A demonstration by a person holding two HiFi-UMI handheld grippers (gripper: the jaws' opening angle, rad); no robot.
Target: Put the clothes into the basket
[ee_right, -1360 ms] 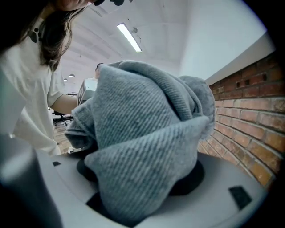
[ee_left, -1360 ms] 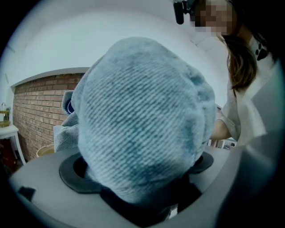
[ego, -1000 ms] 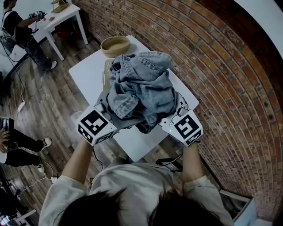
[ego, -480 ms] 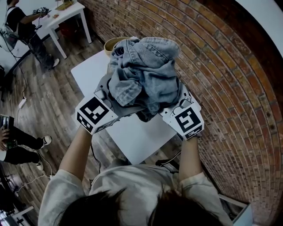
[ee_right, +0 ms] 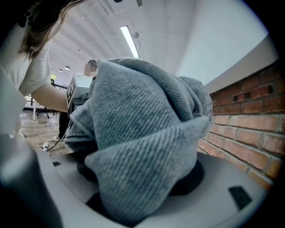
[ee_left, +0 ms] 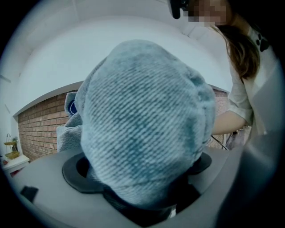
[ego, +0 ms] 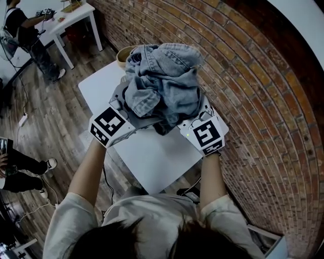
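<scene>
Clothes [ego: 162,81], a crumpled heap of pale blue denim, sit bunched up between the two hand-held grippers, raised off the surface below. The heap rises above both grippers and spills forward past their front ends.

Seen from the left gripper [ego: 117,115], a thick rounded wad of the denim fills the space between its jaws. The jaws are spread wide around it and pinch it, with the fabric covering their tips. The right gripper view shows a folded ridge of the same cloth wedged between the jaws of the right gripper [ego: 201,125]. Those jaws are set narrower and are also clamped on the fabric. Each gripper carries a cube with black-and-white square markers at its rear, and bare forearms reach back from both toward the person, who wears a light short-sleeved top.

Just beyond the grippers, the rim of a round tan basket [ego: 123,52] peeks out at the far left edge of the bundle; the rest of it is hidden behind the cloth. A white table [ego: 152,157] lies beneath both grippers and extends back toward the person.

To the right of the right gripper runs a brick wall [ego: 263,101]. To the left of the left gripper is a wooden floor [ego: 55,116]. Well beyond it, another person [ego: 20,30] stands at a second white table [ego: 71,15].
</scene>
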